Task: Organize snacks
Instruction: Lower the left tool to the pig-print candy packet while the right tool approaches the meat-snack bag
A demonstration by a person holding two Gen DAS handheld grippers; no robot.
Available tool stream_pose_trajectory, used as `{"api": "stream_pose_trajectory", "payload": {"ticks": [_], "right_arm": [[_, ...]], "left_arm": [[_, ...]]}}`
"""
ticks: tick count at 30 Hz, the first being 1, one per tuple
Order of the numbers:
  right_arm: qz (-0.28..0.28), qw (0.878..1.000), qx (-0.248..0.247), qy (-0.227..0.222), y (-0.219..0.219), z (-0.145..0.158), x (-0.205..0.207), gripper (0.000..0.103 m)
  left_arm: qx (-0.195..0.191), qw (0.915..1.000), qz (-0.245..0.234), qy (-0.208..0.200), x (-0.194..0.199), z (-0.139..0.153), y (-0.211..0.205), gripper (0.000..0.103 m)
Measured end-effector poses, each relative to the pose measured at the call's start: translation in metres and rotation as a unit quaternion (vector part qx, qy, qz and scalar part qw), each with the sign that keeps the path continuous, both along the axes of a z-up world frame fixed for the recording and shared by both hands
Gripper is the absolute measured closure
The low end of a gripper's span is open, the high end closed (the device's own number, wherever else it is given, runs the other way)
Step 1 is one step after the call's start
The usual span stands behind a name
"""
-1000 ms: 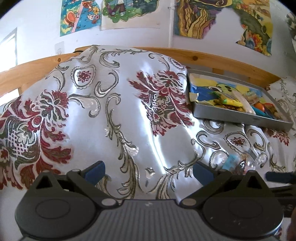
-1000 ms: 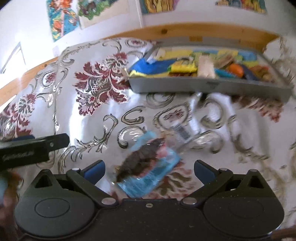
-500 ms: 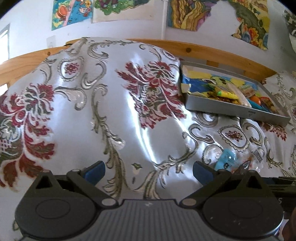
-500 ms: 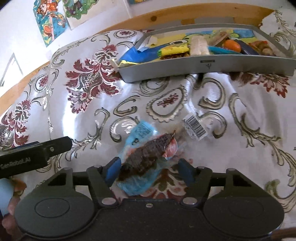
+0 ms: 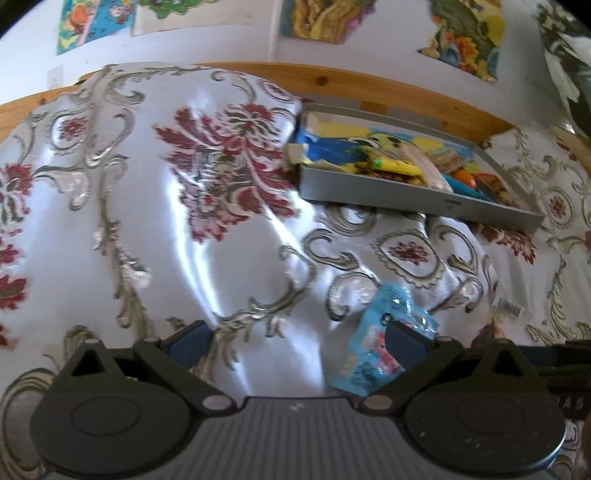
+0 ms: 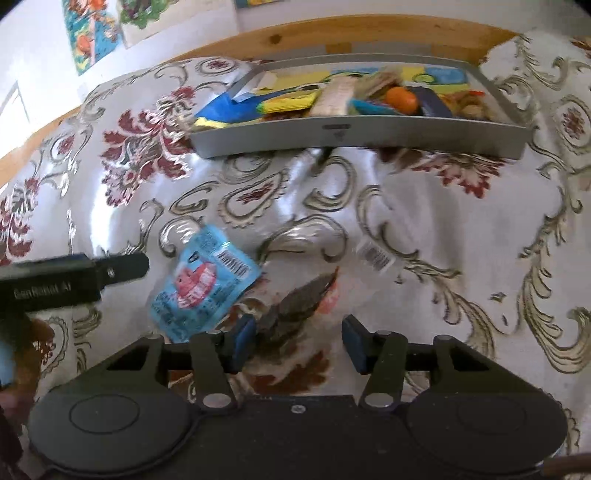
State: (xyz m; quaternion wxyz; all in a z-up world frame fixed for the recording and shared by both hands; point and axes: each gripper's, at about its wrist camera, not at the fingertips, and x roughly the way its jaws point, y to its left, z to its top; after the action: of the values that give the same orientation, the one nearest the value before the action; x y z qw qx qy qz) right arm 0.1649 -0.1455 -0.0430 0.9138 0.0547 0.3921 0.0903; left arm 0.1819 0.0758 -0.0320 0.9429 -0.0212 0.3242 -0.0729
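Observation:
A clear packet with a dark snack inside (image 6: 299, 302) lies on the tablecloth between the fingers of my right gripper (image 6: 299, 345). Its jaws are half closed around the packet, and the left pad (image 6: 244, 341) touches it. A blue snack packet (image 6: 201, 286) lies flat just to the left. In the left wrist view this blue packet (image 5: 369, 350) sits behind the right finger of my left gripper (image 5: 295, 343), which is wide open and holds nothing. A grey tray (image 6: 340, 136) with several snacks stands at the back, and its rim (image 5: 417, 199) also shows in the left view.
A shiny white tablecloth with red flowers (image 5: 229, 166) covers the surface, rumpled near the tray. A wooden rail (image 6: 332, 31) and a wall with posters lie behind. A black finger of my left gripper (image 6: 122, 266) reaches in beside the blue packet.
The right gripper's jaws have narrowed around the clear packet. The blue packet now lies apart, to its left. The left gripper has drifted right, toward the blue packet.

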Motion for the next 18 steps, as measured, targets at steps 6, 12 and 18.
{"api": "stream_pose_trajectory", "payload": {"ticks": [6, 12, 18], "right_arm": [[-0.043, 0.997, 0.061, 0.029, -0.007, -0.003, 0.017, 0.024], [-0.044, 0.998, 0.021, 0.043, 0.013, -0.011, 0.027, 0.022], [-0.013, 0.999, -0.019, 0.027, 0.011, -0.013, 0.010, 0.041]], "left_arm": [[0.009, 0.9999, -0.005, 0.003, 0.000, -0.003, -0.007, 0.001], [0.017, 0.9998, -0.008, 0.008, -0.002, -0.005, -0.009, 0.000], [0.018, 0.9996, -0.020, 0.009, -0.002, -0.007, -0.013, 0.000]]}}
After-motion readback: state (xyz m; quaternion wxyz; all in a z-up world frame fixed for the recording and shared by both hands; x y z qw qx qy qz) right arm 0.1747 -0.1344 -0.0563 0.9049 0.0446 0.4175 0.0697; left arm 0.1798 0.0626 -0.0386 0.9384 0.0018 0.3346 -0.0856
